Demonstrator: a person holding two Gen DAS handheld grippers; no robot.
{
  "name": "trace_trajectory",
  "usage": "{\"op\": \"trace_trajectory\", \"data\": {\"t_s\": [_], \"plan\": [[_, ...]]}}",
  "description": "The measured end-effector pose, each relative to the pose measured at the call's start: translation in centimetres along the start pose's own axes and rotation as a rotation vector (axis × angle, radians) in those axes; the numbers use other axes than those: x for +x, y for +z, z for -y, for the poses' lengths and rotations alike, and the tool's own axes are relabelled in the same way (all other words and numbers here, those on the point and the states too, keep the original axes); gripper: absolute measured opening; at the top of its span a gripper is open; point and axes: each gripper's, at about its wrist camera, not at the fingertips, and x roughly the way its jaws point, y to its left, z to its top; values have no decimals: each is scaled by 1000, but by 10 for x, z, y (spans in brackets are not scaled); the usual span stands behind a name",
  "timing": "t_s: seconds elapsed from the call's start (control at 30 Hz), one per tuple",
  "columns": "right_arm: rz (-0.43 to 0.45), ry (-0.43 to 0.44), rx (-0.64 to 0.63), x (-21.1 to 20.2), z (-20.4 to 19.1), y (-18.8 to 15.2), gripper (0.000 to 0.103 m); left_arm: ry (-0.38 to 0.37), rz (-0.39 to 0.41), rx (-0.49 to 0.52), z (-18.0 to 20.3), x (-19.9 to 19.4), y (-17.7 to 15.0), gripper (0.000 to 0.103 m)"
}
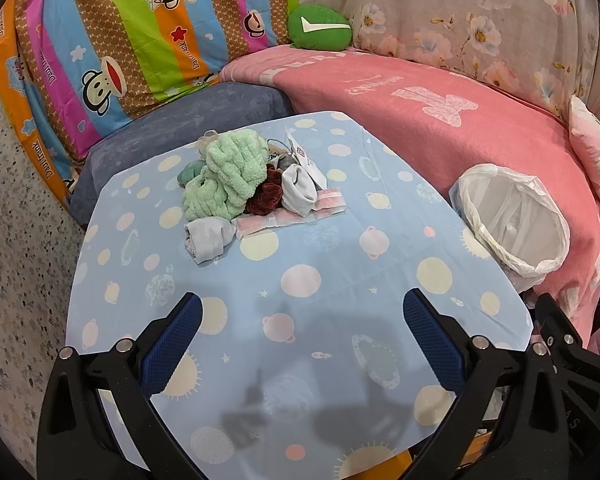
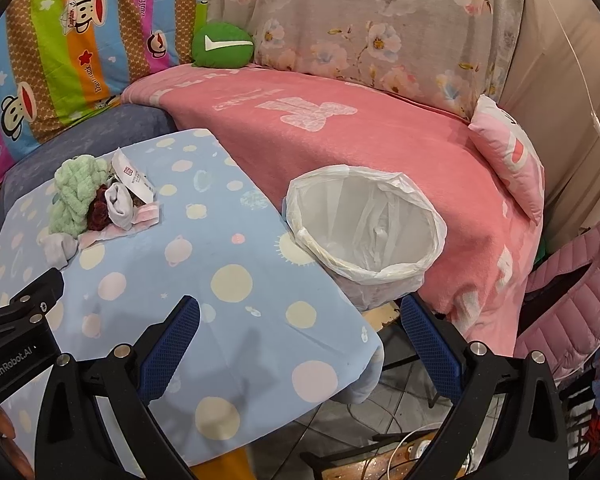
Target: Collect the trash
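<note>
A pile of items lies at the far side of the table with the blue planet cloth [image 1: 300, 280]: a fluffy green yarn bundle [image 1: 228, 176], a dark red scrunchie [image 1: 266, 196], a white sock [image 1: 298, 190], a grey sock [image 1: 208, 238], a pink striped strip [image 1: 292, 214] and a white paper packet [image 1: 302, 152]. A white-lined trash bin [image 1: 512, 216] stands at the table's right edge. My left gripper [image 1: 300, 344] is open and empty, over the near part of the table. My right gripper [image 2: 300, 344] is open and empty, near the table's right corner, just in front of the bin [image 2: 368, 224]. The pile also shows in the right wrist view [image 2: 100, 200].
A pink blanket [image 1: 440, 120] covers the sofa behind the bin. A green cushion [image 1: 320, 26], a striped cartoon sheet [image 1: 120, 40] and a floral cover [image 1: 480, 20] are at the back. A pink jacket [image 2: 572, 292] and cables [image 2: 400, 440] lie at the right.
</note>
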Motion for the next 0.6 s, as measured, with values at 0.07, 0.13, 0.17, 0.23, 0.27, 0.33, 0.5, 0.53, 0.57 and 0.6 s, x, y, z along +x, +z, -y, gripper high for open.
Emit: {"op": "trace_trajectory", "data": {"t_s": [0.07,0.13,0.17,0.23,0.27,0.33,0.5,0.53,0.57,0.6], "plan": [[0,-1,0,0,0,0,96,-1,0,-1,0,0,0,96],[0,-2,0,0,0,0,96,-1,1,0,0,0,0,96],[1,-4,0,-1,0,-1,96,-1,-1,0,0,0,0,96],[1,-6,2,-1,0,-2,96,-3,-2,-1,0,0,0,96],[0,-7,3,-1,0,-2,96,-3,-3,0,1,0,0,96],[1,-9,4,0,0,-2,96,-3,-4,3,1,1,-1,96],[1,-8,4,0,1,-2,96,-2,-3,-1,1,1,-2,96],[0,-8,5,0,1,-2,96,-2,-4,-1,1,2,-2,96],[0,-8,4,0,1,-2,96,-1,-4,0,1,2,-2,96],[0,-9,4,0,0,-2,96,-2,-3,1,1,2,-2,96]]}}
